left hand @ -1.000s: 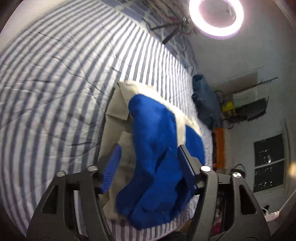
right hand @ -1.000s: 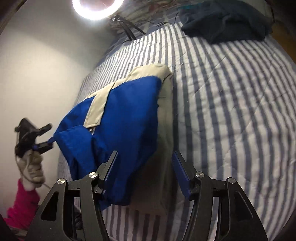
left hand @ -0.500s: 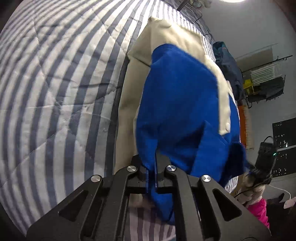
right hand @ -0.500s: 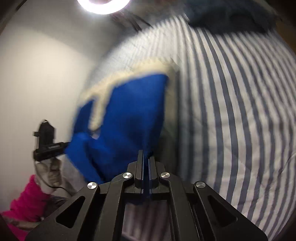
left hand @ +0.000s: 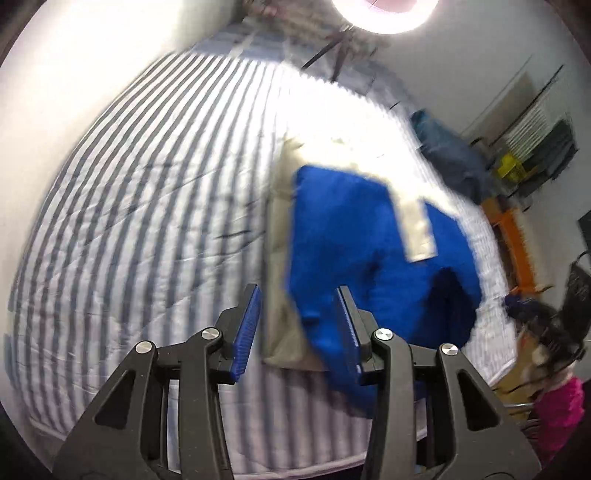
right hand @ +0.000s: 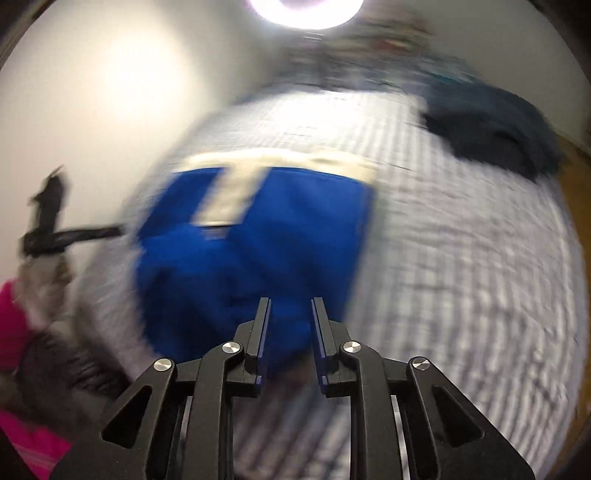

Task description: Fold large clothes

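Observation:
A blue and beige garment (left hand: 354,236) lies partly folded on the striped bed (left hand: 147,206). My left gripper (left hand: 299,314) is open above its near edge, holding nothing. In the right wrist view the same garment (right hand: 280,236) lies ahead on the bed (right hand: 461,258), blurred by motion. My right gripper (right hand: 288,325) has its jaws partly apart with blue cloth between them; it is open, and any contact with the cloth is unclear.
A dark blue pile of clothes (right hand: 491,125) lies at the bed's far corner, also in the left wrist view (left hand: 450,158). A ring light (right hand: 306,11) shines above. An orange shelf (left hand: 513,243) and the person's pink sleeve (left hand: 557,413) are beside the bed.
Both grippers were open, shut on the blue garment's near edge half a second ago, and have now opened and pulled back. The garment lies flatter on the bed.

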{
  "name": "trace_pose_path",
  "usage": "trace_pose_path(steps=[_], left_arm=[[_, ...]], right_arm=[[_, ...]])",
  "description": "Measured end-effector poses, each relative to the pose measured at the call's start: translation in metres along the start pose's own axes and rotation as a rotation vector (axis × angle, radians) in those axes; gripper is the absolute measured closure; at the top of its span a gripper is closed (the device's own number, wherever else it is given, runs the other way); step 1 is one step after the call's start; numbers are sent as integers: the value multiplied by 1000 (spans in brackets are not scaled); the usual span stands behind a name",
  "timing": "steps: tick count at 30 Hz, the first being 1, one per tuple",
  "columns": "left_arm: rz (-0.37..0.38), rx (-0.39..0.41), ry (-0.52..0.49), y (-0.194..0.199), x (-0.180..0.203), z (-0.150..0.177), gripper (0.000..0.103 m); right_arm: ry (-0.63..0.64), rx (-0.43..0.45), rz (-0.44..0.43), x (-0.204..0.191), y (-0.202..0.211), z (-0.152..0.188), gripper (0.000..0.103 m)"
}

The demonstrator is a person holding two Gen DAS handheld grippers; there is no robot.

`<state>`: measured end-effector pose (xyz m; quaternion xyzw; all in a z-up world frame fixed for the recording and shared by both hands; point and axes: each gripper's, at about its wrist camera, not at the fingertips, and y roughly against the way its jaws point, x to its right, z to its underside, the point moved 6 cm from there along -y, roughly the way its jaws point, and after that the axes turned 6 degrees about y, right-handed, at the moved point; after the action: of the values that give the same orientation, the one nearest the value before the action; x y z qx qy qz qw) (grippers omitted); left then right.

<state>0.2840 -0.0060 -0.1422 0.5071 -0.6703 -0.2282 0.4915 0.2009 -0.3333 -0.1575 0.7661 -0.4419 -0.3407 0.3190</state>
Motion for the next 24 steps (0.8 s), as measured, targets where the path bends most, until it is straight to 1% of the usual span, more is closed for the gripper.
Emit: trace_pose_path(steps=[1, 2, 4, 6, 7, 8, 9, 10, 11, 12, 14, 15, 17, 18, 20, 21, 22, 23, 24], left_arm=[[21, 5, -3, 2, 7, 2, 62], [56, -3, -14, 1, 17, 5, 62], [97, -38, -35, -13, 36, 11, 62], [101, -64, -56, -27, 49, 15, 62], [97, -80, -68, -36, 55, 16, 62], [92, -106, -88, -45, 59, 20, 62], [85, -129, -109, -52, 63, 26, 62], [53, -148, -137, -61, 64, 30, 62], [33, -155, -150, -66, 64, 33, 62], [14, -165, -163, -72, 62, 36, 62], [-13, -170, -168, -79, 58, 37, 62], [-8, -172, -160, -80, 56, 36, 62], [-12, -167, -152, -80, 55, 34, 62], [-10, -163, -148, -78, 55, 34, 62], [-1, -151, -142, -71, 52, 31, 62], [9, -143, -131, -68, 51, 30, 62], [32, -139, -109, -66, 52, 28, 62], [55, -140, -89, -65, 51, 26, 62], [86, -142, -64, -63, 52, 23, 62]], right_arm=[[42, 2, -28, -12, -2, -1, 69], [96, -2, -51, -28, -8, -2, 66], [182, -35, -63, -53, -27, -1, 65], [246, -80, -45, -63, -49, 0, 65], [272, -98, -20, -66, -59, 0, 65], [282, -104, -5, -68, -64, -1, 65], [270, -100, 1, -67, -70, -7, 65], [240, -93, -10, -60, -70, -9, 65], [200, -83, -25, -45, -64, -11, 65], [137, -58, -49, -33, -61, -20, 65], [52, -32, -49, -16, -66, -35, 65], [2, -40, -10, 2, -69, -38, 65], [-34, -77, 65, 21, -81, -37, 66], [-40, -101, 81, 28, -87, -33, 69], [-19, -106, 96, 25, -87, -32, 69], [14, -97, 111, 19, -84, -34, 69], [32, -84, 114, 15, -80, -36, 69], [35, -64, 96, 11, -77, -39, 69], [19, -30, 35, 4, -71, -43, 69]])
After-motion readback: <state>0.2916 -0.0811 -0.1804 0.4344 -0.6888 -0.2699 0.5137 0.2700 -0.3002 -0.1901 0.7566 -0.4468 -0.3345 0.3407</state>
